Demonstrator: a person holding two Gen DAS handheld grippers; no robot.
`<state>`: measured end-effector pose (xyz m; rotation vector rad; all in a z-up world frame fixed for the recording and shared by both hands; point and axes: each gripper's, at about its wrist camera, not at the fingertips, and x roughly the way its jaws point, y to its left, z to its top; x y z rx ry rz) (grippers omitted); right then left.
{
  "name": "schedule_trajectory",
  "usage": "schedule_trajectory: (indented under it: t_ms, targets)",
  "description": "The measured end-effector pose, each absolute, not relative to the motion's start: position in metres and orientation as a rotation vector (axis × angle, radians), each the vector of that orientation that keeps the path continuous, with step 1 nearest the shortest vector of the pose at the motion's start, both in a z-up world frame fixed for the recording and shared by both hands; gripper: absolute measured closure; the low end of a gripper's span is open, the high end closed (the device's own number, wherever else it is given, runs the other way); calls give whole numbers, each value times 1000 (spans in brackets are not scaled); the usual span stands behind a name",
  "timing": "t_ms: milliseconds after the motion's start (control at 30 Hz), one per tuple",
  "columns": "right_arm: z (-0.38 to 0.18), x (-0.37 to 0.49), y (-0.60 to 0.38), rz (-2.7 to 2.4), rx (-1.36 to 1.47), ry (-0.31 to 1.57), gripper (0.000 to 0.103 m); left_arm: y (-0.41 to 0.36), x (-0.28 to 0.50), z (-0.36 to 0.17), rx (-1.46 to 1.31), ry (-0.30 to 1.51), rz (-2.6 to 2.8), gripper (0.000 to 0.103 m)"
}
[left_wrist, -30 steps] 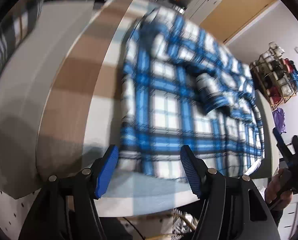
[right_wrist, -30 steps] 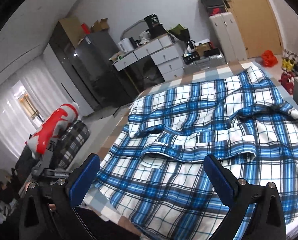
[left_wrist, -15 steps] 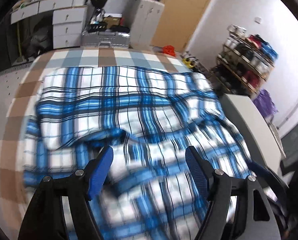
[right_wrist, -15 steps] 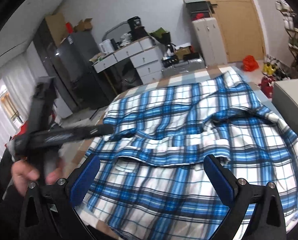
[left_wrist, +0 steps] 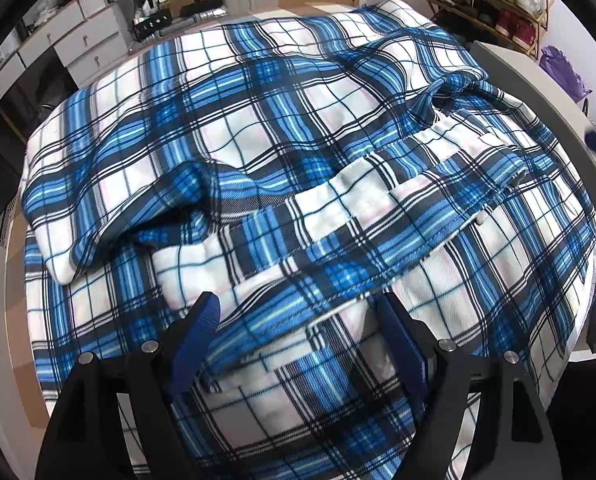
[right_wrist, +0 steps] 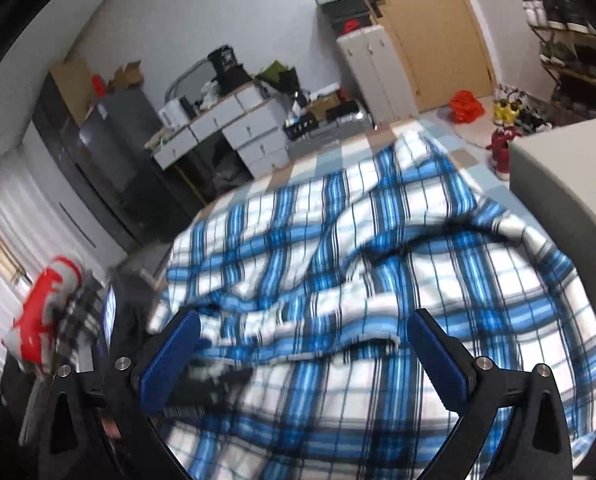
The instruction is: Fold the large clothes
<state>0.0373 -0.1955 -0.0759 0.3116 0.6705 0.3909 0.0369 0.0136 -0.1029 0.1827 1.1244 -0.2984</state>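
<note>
a large blue-and-white plaid shirt (left_wrist: 298, 168) lies spread and rumpled, one sleeve folded across its middle.

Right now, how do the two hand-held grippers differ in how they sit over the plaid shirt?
The left hand-held gripper points steeply down, close over the plaid shirt, jaws opening above a folded edge; the right hand-held gripper looks more level across the shirt toward the drawers. The left view is sharp, the right blurred. Both have blue pads, stand open and pinch no cloth.

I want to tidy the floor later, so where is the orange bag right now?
In the right wrist view the orange bag lies on the floor at upper right, before the wooden door, beyond the plaid shirt.
</note>
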Motion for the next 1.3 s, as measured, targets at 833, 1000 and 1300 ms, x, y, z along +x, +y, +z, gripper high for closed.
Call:
schedule_trajectory:
  t_ms: [833,1000,1300]
  targets:
    - [-99,304,-74,286,-114,1230,0,85,-21,-59,-142,1121,-253,26]
    - [-76,288,41,526,-247,1195,0,129,-18,-40,-263,1001,-161,26]
    - [-147,309,101,619,-117,1354,0,151,-50,5,-207,770,-15,26]
